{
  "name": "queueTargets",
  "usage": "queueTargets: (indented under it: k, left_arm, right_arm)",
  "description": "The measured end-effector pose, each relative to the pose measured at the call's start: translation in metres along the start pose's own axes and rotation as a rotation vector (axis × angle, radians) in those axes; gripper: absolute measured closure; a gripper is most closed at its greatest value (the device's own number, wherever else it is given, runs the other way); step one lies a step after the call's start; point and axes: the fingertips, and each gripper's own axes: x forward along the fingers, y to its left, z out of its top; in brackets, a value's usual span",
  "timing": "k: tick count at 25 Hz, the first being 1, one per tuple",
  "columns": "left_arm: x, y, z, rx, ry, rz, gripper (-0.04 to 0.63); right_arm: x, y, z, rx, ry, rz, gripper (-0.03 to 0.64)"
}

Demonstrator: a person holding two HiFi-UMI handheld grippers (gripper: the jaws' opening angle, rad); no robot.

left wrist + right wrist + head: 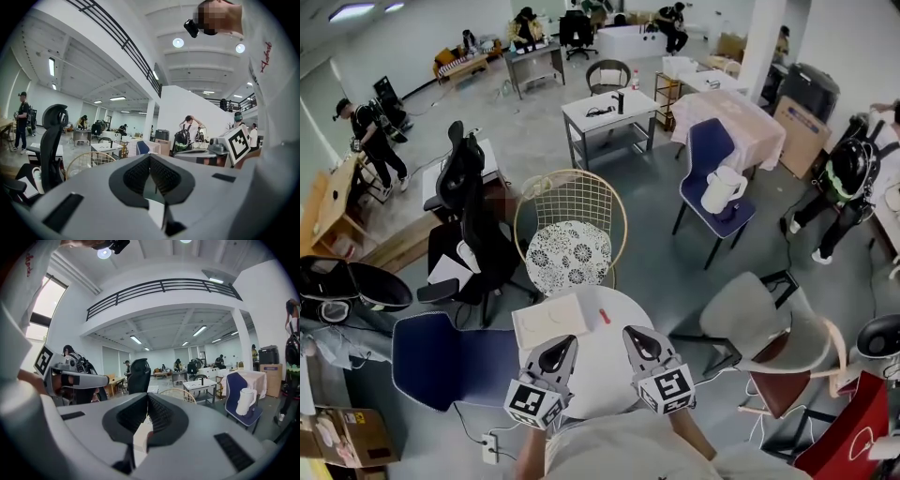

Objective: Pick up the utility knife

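Grey open-plan office floor lies below you, with a round white counter (602, 366) right in front of you. On it are two things: one flat white box (551, 321) and one small red utility knife (604, 316), which lies just beside the box's right edge, toward the far side of the counter.

You hold two grippers level over the near part of the counter. Your left gripper (567, 341) has its fingers clenched together on nothing, tips near the box's near edge. Your right gripper (630, 334) is likewise clenched and empty, with its tips short of the knife and a little to the right of it. Neither touches the knife.

Four chairs ring the counter: one gold wire chair (570, 211) with a patterned cushion at the far side, one black office chair (473, 234), one blue chair (450, 361) at the left and one grey chair (750, 319) at the right. A second blue chair (708, 150) farther off carries one white jug (722, 189).
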Motion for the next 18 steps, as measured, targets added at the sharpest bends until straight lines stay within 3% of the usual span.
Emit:
queueTargets:
  k: [10,18]
  left_arm:
    - [-0.009,0.044,-0.007,-0.026,0.019,0.000,0.583]
    - [-0.013,0.064,-0.049,-0.102,0.104,0.001,0.583]
  right_arm:
    - [0.030,0.016,-0.009,-0.004,0.048,-0.019,0.600]
    - [0.040,0.018,-0.045,0.017,0.151,-0.025,0.600]
